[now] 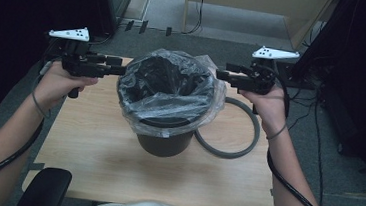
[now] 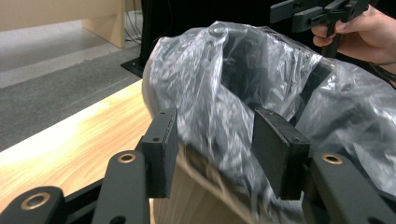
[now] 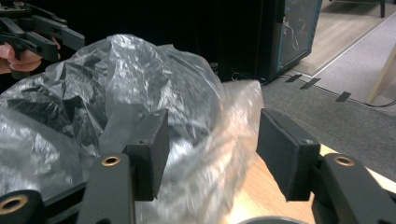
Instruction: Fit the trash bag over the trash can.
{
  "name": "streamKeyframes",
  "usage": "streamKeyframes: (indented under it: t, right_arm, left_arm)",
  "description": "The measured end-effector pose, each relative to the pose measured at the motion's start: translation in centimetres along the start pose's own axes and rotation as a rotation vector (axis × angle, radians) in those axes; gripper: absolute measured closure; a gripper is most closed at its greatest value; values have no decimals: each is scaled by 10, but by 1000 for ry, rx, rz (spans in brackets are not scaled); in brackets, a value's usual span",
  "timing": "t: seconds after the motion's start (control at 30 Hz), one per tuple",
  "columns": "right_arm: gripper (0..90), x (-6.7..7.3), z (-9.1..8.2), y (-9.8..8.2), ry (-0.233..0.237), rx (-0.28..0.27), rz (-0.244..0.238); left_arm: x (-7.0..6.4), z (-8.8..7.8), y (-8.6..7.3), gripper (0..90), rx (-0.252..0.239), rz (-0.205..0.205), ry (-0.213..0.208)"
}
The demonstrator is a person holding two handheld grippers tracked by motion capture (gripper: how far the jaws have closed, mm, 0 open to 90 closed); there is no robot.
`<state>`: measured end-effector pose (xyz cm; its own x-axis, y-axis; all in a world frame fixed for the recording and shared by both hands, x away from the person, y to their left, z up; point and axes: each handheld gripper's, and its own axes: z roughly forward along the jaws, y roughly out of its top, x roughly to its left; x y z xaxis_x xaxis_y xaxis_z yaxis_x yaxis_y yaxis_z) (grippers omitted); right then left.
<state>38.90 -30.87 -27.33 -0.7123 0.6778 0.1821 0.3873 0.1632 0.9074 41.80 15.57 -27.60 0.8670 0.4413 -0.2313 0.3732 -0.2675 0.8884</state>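
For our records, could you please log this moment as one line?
bin: on table | plastic liner: draped over rim | left gripper: open beside liner | right gripper: open beside liner | grey ring: on table

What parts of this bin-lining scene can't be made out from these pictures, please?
- Inside of the bin: high view, dark and veiled by the plastic bag.
- Grey ring: high view, its near-left arc sits behind the bin.
- Bag's near fold: left gripper view, blurred between the left gripper pads.
- Right gripper: right gripper view, contact with the bag unclear.
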Motion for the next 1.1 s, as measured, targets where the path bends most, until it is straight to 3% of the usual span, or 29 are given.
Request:
streamKeyframes:
  t: [0.13,0.27,0.37,0.5,0.7,0.73,0.8,0.83,0.9,0.93,1.1]
  right_arm:
    - [540,4,15,6,25,26,-21]
    - [613,7,29,11,33,38,-43]
    - [592,7,38,12,43,51,-41]
    - [559,6,55,13,42,96,-51]
    - [556,2,64,13,44,121,-44]
    - [560,0,67,11,45,145,-39]
    - [558,0,69,10,46,162,-40]
    - [539,-1,73,6,41,192,-46]
    - [531,-2,75,4,42,197,-45]
    - [484,-3,75,3,42,193,-27]
    - [386,-5,72,3,36,182,-19]
  left_arm:
    - [4,11,7,529,18,3,-4]
    - [7,17,9,621,17,-5,-8]
    - [11,23,10,635,5,-18,-15]
    - [13,30,15,632,10,0,5]
    - [15,36,19,620,14,19,28]
    - [16,37,19,620,11,19,30]
    - [17,39,19,617,10,21,51]
    - [19,43,18,597,42,30,78]
    - [20,45,17,592,54,31,75]
    - [21,48,13,587,65,27,69]
    - [25,49,10,525,55,5,53]
